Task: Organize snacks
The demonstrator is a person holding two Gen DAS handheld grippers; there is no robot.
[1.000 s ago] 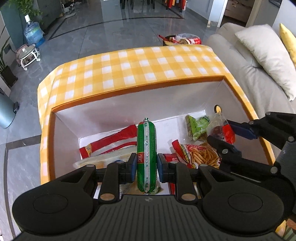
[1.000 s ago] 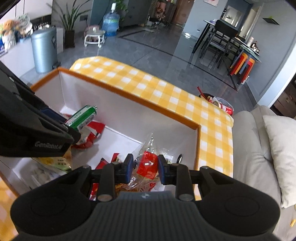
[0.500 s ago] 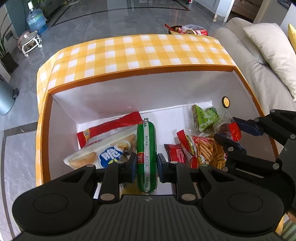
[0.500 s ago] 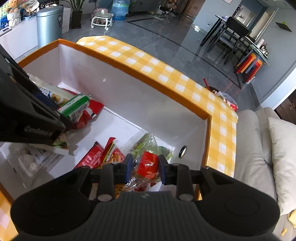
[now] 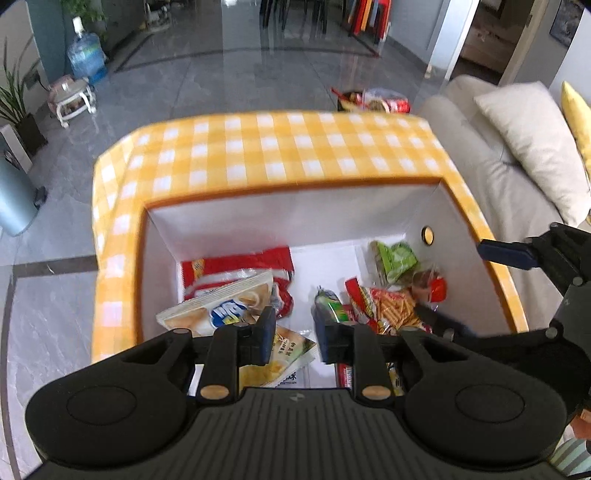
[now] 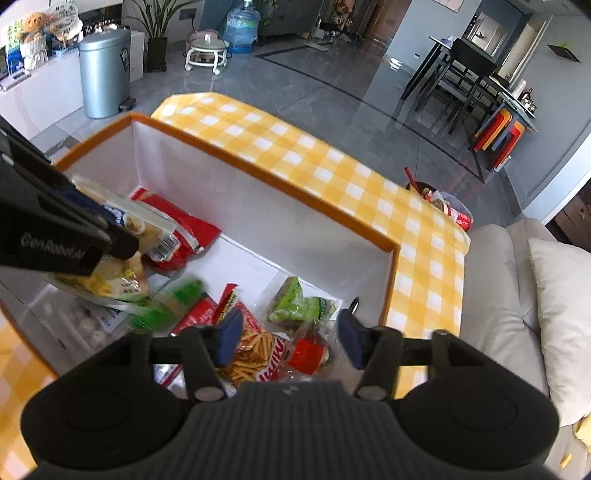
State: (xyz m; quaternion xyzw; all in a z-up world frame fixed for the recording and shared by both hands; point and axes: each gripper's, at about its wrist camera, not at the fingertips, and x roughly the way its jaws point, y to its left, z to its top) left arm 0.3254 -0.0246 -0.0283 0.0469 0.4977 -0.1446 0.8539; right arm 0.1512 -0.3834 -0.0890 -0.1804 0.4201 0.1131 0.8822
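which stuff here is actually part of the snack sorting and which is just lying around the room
Part of the job:
storage box
green sausage
clear bag with red label
fries packet
green snack bag
cracker pack

Just lying about:
water jug
grey bin
cushion
rolling stool

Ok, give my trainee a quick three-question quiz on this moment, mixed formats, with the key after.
1. True or false: the left gripper has its jaws clamped on the green sausage stick.
2. Multiple choice: the clear packet with the red label lies
A. on the checked cloth
B. inside the storage box, below the right gripper
C. on the sofa
3. Fill in: the green snack bag lies near the box's ____ corner, in the left wrist view.

Key: 1 false, both grippers stand open and empty; 2 B; 3 far right.
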